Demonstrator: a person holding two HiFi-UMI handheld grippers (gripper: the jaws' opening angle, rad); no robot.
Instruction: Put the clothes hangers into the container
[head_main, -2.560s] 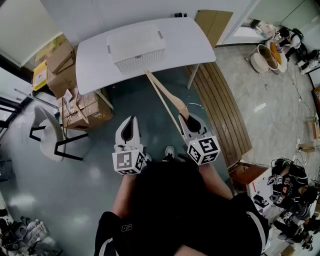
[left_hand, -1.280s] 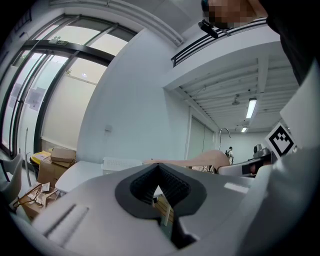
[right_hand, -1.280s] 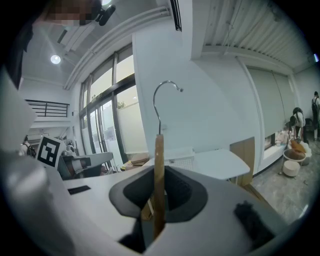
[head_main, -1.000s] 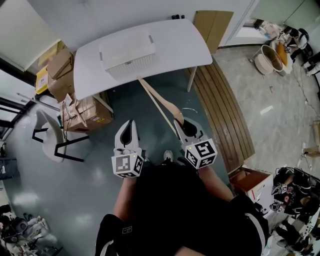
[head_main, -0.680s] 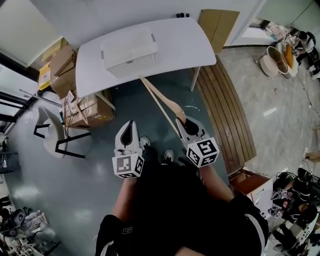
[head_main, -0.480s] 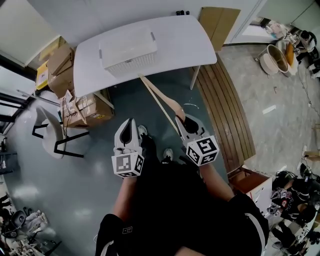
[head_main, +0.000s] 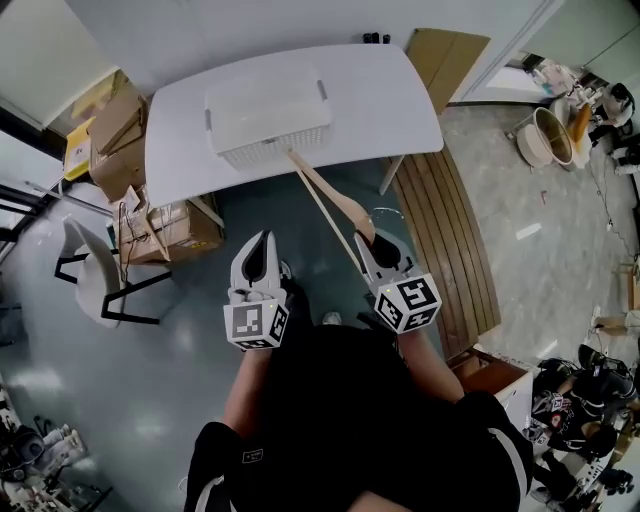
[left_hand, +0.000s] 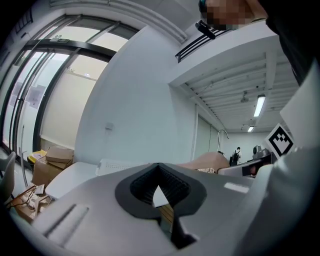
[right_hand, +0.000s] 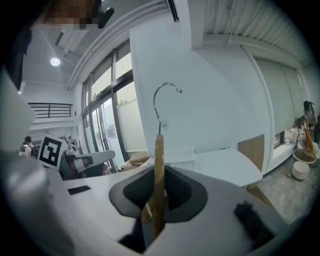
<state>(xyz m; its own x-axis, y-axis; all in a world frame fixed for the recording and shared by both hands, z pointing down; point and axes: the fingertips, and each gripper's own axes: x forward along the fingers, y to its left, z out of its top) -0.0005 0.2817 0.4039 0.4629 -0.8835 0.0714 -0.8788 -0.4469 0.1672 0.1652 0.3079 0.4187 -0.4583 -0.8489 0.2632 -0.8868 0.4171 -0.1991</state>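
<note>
My right gripper (head_main: 374, 243) is shut on the lower end of a wooden clothes hanger (head_main: 327, 195). The hanger slants up and away, and its far tip lies at the front edge of the white mesh container (head_main: 265, 112) on the white table (head_main: 390, 100). In the right gripper view the hanger (right_hand: 159, 165) stands upright between the jaws, its metal hook (right_hand: 165, 95) on top. My left gripper (head_main: 261, 250) is level beside the right one, shut, with nothing in it. In the left gripper view the container (left_hand: 122, 164) is straight ahead beyond the left gripper (left_hand: 159, 189).
Cardboard boxes (head_main: 160, 225) and a white chair (head_main: 88, 275) stand on the floor left of the table. More boxes (head_main: 115, 130) are stacked at its left end. A slatted wooden bench (head_main: 440, 230) runs along the right. A person's shoe (head_main: 330, 318) shows between the grippers.
Both grippers have moved forward toward the table. The hanger's far tip now reaches the container's front edge. The grip on the hanger is unchanged.
</note>
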